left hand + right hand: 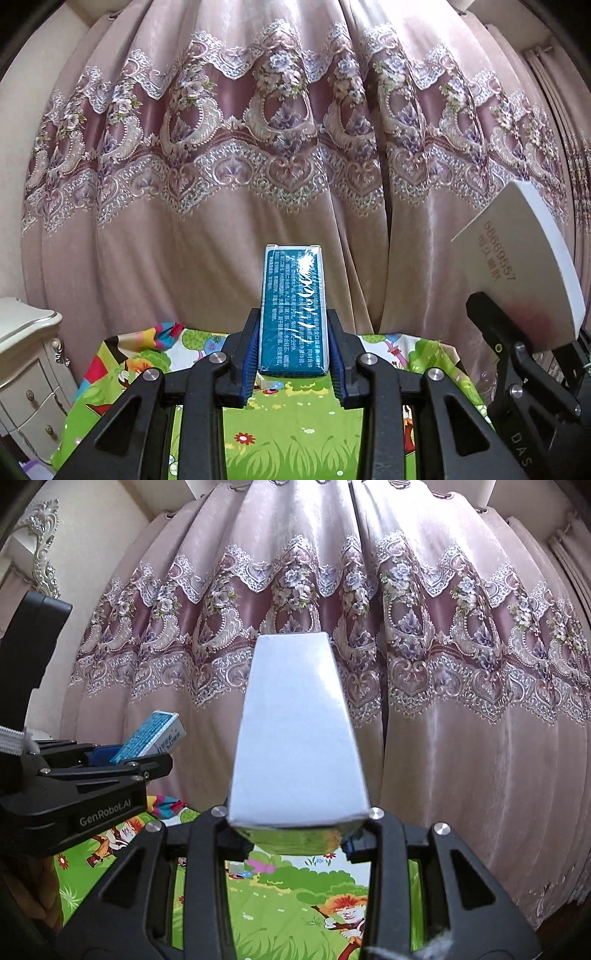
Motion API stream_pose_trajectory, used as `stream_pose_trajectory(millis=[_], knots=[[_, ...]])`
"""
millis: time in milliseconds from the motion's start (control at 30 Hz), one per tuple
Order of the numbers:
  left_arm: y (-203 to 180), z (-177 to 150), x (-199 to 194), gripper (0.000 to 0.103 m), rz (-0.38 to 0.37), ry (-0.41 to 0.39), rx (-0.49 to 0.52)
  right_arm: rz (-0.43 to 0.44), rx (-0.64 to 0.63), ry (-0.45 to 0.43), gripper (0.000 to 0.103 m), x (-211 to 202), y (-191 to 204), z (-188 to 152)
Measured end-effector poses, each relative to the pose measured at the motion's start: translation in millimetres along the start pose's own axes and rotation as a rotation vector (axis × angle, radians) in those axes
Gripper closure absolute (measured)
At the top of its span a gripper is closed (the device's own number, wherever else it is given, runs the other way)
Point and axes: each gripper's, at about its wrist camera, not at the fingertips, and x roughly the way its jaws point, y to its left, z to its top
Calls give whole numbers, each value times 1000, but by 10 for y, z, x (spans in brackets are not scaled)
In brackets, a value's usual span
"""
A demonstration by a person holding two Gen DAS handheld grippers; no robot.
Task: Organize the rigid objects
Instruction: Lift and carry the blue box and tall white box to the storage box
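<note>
1. Left gripper point(293, 354): fingers pinch the teal box point(294, 310) by its long sides, blue pads point(251, 354) flush against it. The box sticks out forward past the fingertips, printed face toward the camera, shrink-wrap glare across it.
2. Right gripper point(295, 830): fingers are clamped on the white box point(295, 731) at its near end. The box is wide enough to hide most of the pads; only a sliver of blue shows at the right fingertip. The box projects forward and up, plain face toward the camera.
3. Landmark is the cartoon mat point(295, 424), green with a grass and flower print. Both boxes are held above it; neither touches it.
4. From the left wrist, the white box point(517, 266) sits up and to the right of the teal box, clear of it, embossed digits and characters visible on its face, with the right gripper point(491, 332) under it.
5. From the right wrist, the teal box point(151, 738) is at the left, tilted, in the left gripper point(110, 764), above the mat's point(295, 915) left part.
6. Pink embroidered curtain point(258, 166) hangs behind the mat's far edge and fills the background in both views.
7. Cream drawer cabinet point(29, 369) stands left of the mat.
8. Small pale item on the mat just below the teal box; cannot tell what it is.
</note>
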Motion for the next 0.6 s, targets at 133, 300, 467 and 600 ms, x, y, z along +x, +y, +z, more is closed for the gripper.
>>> stream_pose_trajectory(millis=[133, 300, 467, 600], knots=[[26, 5, -102, 70, 18, -22, -6, 8, -2, -9, 64, -59, 17, 30], [147, -1, -197, 70, 38, -36, -22, 32, -13, -20, 64, -97, 107, 82], [303, 12, -327, 69, 63, -51, -31, 63, -22, -35, 64, -139, 226, 137], [465, -32, -480, 69, 89, -54, -34, 111, -25, -37, 64, -173, 323, 191]])
